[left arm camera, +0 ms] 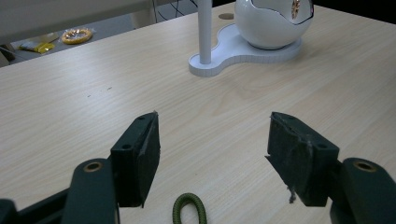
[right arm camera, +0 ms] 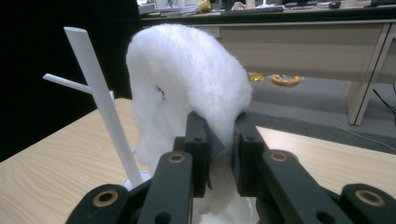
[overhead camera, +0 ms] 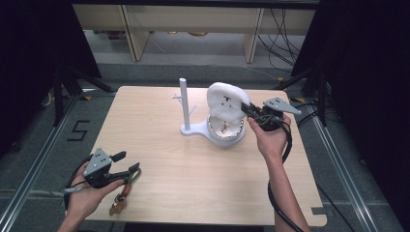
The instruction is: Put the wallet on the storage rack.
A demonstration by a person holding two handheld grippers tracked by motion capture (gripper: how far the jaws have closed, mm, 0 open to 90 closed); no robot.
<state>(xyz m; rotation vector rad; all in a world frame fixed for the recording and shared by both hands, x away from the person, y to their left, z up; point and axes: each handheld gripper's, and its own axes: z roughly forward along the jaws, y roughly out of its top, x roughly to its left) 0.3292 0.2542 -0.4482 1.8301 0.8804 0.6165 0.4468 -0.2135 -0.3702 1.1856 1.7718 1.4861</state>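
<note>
A white egg-shaped box (overhead camera: 225,131) stands on a white base with an upright white pole (overhead camera: 184,104) near the table's middle. Its fluffy white lid (overhead camera: 225,99) is raised, and a small gold piece (overhead camera: 224,127) lies in the gold-rimmed bowl. My right gripper (overhead camera: 245,108) is shut on the lid's right edge; in the right gripper view the jaws (right arm camera: 220,144) pinch the fluffy lid (right arm camera: 187,79) beside the pole (right arm camera: 100,98). My left gripper (overhead camera: 126,162) stands open at the front left, over a green cord loop (left arm camera: 189,207), nothing between its jaws (left arm camera: 212,149).
The green cord (overhead camera: 135,173) leads to a brown trinket (overhead camera: 118,203) by the table's front edge (overhead camera: 193,223). The glossy box (left arm camera: 273,23) and pole (left arm camera: 204,32) stand far ahead of the left gripper. Shelving and cables lie on the floor beyond the table.
</note>
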